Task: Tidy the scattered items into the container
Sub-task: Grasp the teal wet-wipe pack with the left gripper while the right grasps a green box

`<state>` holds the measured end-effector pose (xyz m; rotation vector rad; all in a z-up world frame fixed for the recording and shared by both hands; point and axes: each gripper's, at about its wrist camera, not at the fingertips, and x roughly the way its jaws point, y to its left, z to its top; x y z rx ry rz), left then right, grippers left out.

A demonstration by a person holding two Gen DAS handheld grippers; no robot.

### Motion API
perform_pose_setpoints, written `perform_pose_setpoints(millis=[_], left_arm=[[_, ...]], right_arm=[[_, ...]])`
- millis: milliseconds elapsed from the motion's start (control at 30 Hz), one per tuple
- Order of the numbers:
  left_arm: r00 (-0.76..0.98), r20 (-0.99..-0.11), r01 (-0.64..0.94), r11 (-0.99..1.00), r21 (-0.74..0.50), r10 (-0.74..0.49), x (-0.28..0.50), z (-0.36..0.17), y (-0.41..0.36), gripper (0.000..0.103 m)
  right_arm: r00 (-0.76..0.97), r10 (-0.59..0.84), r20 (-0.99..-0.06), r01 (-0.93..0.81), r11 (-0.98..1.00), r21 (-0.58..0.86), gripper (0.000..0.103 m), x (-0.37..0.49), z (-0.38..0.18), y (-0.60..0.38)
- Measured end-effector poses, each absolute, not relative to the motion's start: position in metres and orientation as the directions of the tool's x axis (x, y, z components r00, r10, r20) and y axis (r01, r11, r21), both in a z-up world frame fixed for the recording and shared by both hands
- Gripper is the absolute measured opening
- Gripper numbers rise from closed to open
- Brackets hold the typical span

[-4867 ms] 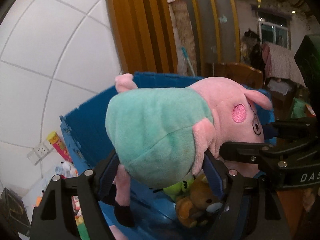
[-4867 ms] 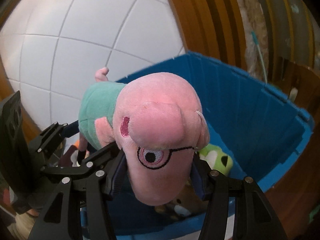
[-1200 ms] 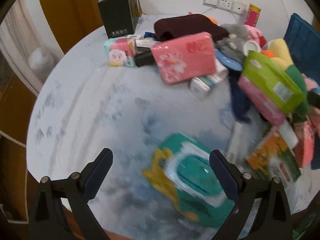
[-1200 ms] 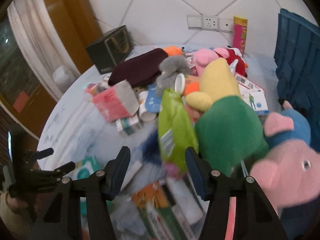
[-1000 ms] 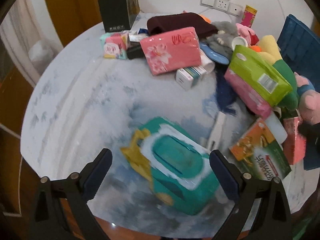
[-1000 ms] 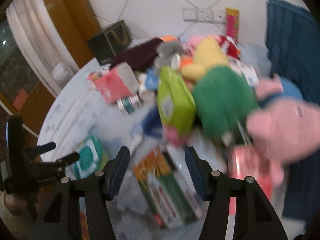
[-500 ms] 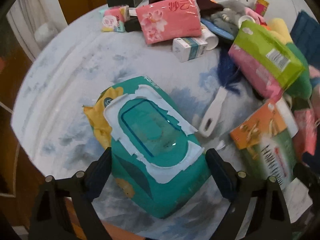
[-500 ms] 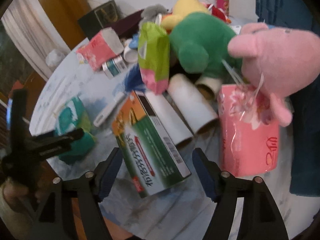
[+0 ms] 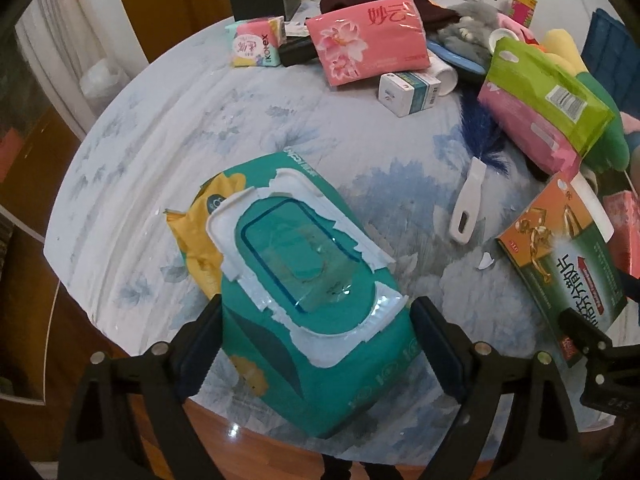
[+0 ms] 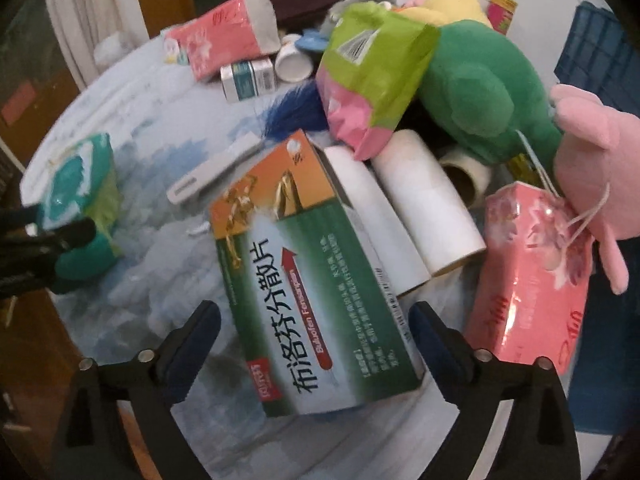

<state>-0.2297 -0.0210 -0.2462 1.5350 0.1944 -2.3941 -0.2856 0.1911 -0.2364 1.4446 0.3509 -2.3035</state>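
Two tools low over the cluttered surface [image 9: 132, 128]. Left tool [image 9: 316, 338] spread wide, straddling the teal wipes pack [image 9: 304, 280], near edge. Right tool [image 10: 314, 334] also spread, around the green medicine box [image 10: 308, 280]. Blue crate [image 10: 596, 52] far right.

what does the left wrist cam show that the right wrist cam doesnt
Only the left wrist view shows the wet wipes pack's clear teal lid from above, with the open left gripper straddling it, and the Kotex pack.

Only the right wrist view shows the white rolls, the pink plush and the pink tissue pack close up.

Both show the green medicine box, bracketed by the open right gripper, and the white-handled brush.
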Motion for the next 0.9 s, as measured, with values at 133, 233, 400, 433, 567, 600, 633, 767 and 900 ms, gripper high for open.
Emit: perform_pose_setpoints(millis=[133, 233, 400, 433, 567, 600, 633, 767, 900], left_arm=[[-0.405, -0.901, 0.312, -0.950, 0.027, -0.159, -0.221, -0.247, -0.023, 0.090], [-0.412, -0.897, 0.304, -0.952, 0.031, -0.161, -0.216, -0.246, -0.020, 0.087], [-0.429, -0.895, 0.267, -0.964, 0.005, -0.124, -0.216, -0.242, -0.003, 0.079], [-0.430, -0.895, 0.266, -0.964, 0.004, -0.122, -0.215, -0.242, -0.002, 0.079], [-0.430, -0.895, 0.260, -0.966, 0.000, -0.116, -0.215, -0.244, 0.002, 0.075], [-0.430, -0.895, 0.259, -0.966, -0.001, -0.115, -0.215, -0.244, 0.003, 0.075], [-0.430, -0.896, 0.257, -0.966, -0.002, -0.113, -0.215, -0.244, 0.004, 0.075], [-0.431, -0.896, 0.252, -0.968, -0.005, -0.107, -0.215, -0.246, 0.008, 0.077], [-0.431, -0.897, 0.246, -0.969, -0.009, -0.101, -0.215, -0.247, 0.011, 0.079]], right_arm=[[-0.376, -0.287, -0.881, 0.390, -0.911, 0.130, 0.100, -0.284, -0.236, 0.216], [-0.354, -0.335, -0.873, 0.332, -0.918, 0.218, 0.100, -0.286, -0.239, 0.237], [-0.297, -0.413, -0.861, 0.288, -0.898, 0.332, 0.074, -0.293, -0.249, 0.254], [-0.285, -0.433, -0.856, 0.286, -0.890, 0.355, 0.065, -0.294, -0.251, 0.255], [-0.286, -0.472, -0.834, 0.312, -0.869, 0.384, 0.040, -0.289, -0.239, 0.247], [-0.288, -0.477, -0.830, 0.326, -0.864, 0.384, 0.035, -0.288, -0.236, 0.244], [-0.287, -0.482, -0.828, 0.338, -0.860, 0.383, 0.033, -0.288, -0.234, 0.241], [-0.277, -0.501, -0.820, 0.381, -0.841, 0.385, 0.028, -0.287, -0.228, 0.228], [-0.275, -0.499, -0.822, 0.433, -0.827, 0.357, 0.028, -0.284, -0.227, 0.216]])
